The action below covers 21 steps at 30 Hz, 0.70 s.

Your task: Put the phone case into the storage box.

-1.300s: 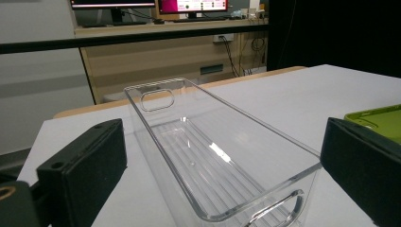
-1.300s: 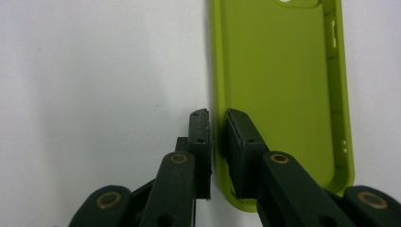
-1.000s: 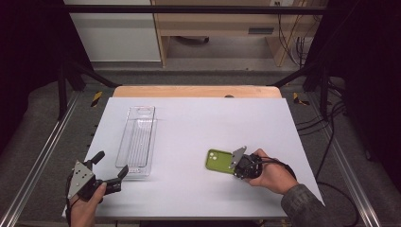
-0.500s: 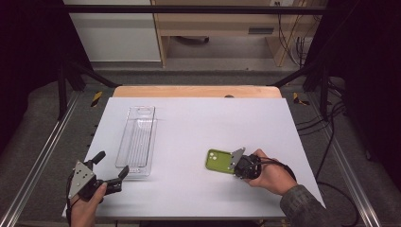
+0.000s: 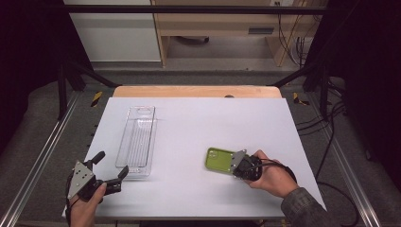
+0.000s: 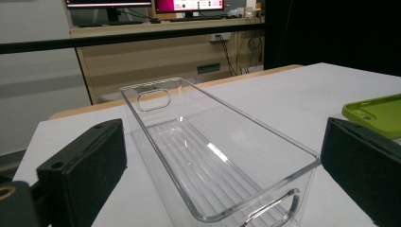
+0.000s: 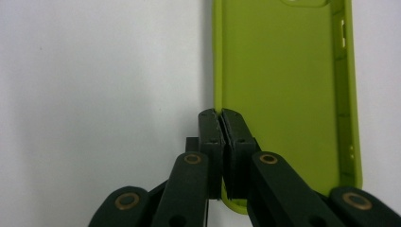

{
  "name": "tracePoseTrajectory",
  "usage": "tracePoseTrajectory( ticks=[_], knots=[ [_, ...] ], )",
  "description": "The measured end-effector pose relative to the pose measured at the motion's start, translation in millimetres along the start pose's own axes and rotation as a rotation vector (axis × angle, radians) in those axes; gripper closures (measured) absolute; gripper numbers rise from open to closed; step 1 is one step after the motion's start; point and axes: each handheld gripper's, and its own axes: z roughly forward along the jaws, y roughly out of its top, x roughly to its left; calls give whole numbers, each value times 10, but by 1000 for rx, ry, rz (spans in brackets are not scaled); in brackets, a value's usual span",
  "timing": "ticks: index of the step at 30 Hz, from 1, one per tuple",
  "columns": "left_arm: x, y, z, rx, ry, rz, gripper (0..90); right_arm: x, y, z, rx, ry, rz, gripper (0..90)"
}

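- Room: dim lab, black frame bars around the bench, wooden shelving and cables at the back, monitors far off in the left gripper view.
- Surface: white table [image 5: 198,123] with a wood strip along the far edge, bare apart from two items.
- Clear bin [image 5: 137,140] lies long-ways on the left half of the table, empty, upright, handle cut-outs at both ends.
- Green case [image 5: 219,161] lies on the right half, well apart from the bin, open side up, flat or nearly so on the table.
- Right gripper [image 7: 221,116]: jaws clenched on the near corner of the case's side wall, one jaw inside the rim and one outside.
- Left gripper [image 5: 109,167]: jaws spread wide, holding nothing, just beside the bin's near end; in its own view the bin's near wall sits between the two jaws.
- Progress, as I judge it: the case is grasped but not yet lifted clear, so this is an early stage.
- Likely left: carry the case across and set it in the bin, the left gripper perhaps steadying the bin.
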Motion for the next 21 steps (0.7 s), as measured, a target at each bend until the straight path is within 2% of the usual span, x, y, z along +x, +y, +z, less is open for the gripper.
tracePoseTrajectory(
  ticks=[2,5,11,12,13,14,17,20,21],
  knots=[
    [4,-2,3,3,0,1,10,4,6,-14,-9,-7,5,878],
    [1,2,7,0,0,-1,10,7,20,-69,-37,-45,19,878],
    [-16,56,-35,-21,24,9,13,31,29,-119,-72,-95,33,878],
    [-24,76,-54,-27,31,-10,14,37,35,-144,-86,-116,33,878],
    [-24,76,-54,-27,31,-10,13,37,35,-144,-86,-116,33,878],
    [-50,83,-58,-8,48,-19,14,46,40,-179,-104,-141,41,878],
    [-111,114,-46,23,38,-3,14,64,50,-212,-121,-166,50,878],
    [-147,157,-30,34,34,-5,13,82,57,-239,-127,-192,53,878],
    [-169,184,-20,31,44,-18,13,86,58,-248,-139,-200,47,878]
  ],
)
